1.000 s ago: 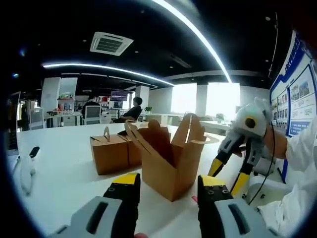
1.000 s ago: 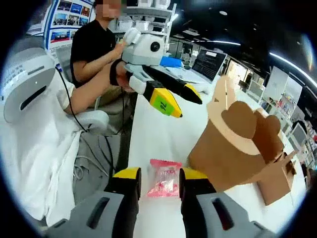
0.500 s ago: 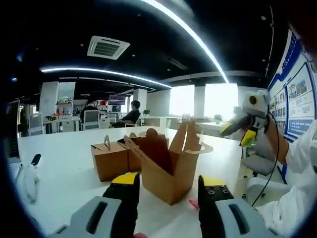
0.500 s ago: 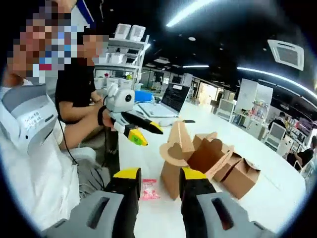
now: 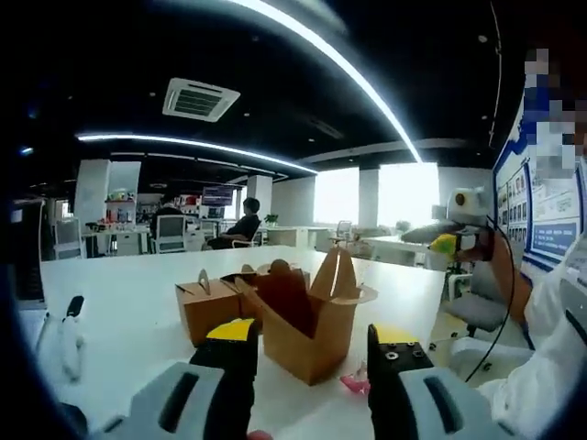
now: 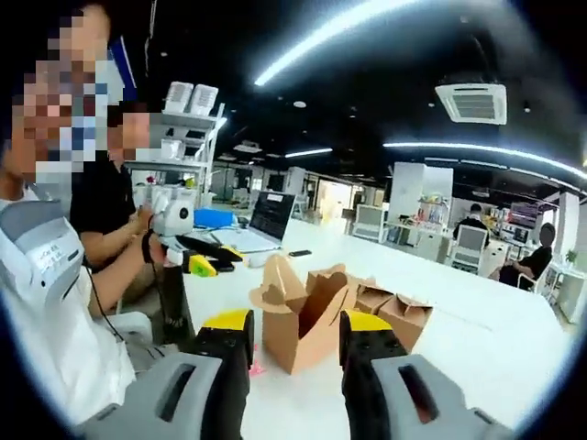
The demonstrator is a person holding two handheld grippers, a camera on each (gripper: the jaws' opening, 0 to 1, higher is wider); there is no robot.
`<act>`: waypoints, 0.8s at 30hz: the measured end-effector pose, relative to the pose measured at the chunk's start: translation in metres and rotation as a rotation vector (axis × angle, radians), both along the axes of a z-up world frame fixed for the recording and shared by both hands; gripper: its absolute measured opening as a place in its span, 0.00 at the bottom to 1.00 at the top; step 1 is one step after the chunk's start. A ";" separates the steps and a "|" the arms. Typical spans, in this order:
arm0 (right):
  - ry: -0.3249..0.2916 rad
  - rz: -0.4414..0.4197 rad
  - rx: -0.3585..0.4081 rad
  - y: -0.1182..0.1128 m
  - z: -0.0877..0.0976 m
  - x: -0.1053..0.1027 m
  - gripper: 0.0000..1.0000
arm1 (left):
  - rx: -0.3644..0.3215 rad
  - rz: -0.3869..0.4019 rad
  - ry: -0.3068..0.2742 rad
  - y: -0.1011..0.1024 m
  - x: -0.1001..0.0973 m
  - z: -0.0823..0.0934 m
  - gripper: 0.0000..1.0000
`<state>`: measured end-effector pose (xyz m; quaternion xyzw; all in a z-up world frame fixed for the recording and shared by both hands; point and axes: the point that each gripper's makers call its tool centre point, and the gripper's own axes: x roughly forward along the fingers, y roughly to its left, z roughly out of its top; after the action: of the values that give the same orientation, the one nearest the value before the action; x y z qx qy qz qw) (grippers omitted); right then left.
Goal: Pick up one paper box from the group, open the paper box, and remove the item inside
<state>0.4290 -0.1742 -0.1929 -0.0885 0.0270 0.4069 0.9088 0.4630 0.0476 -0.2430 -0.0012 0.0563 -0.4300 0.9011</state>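
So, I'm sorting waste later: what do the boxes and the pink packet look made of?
The open box and the closed ones look like brown kraft paperboard: matte, with folded flaps and creased edges. The pink packet beside the open box is too small to judge; possibly a plastic film wrapper.

Open office: dark ceiling (image 5: 275, 82) with light strips (image 5: 339, 69), bright windows (image 5: 371, 197), white surface (image 5: 119, 302), distant desks and chairs.
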 end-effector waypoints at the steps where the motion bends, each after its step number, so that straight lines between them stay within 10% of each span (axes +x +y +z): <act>1: -0.001 -0.014 0.019 -0.004 0.000 0.000 0.38 | -0.003 0.000 -0.001 0.001 -0.001 0.002 0.49; 24: 0.037 -0.089 0.083 -0.033 -0.035 -0.011 0.43 | -0.024 -0.010 -0.001 0.010 -0.026 0.003 0.50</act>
<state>0.4181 -0.2074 -0.2283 -0.0421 0.0309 0.3684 0.9282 0.4366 0.0576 -0.2398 -0.0116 0.0506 -0.4352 0.8988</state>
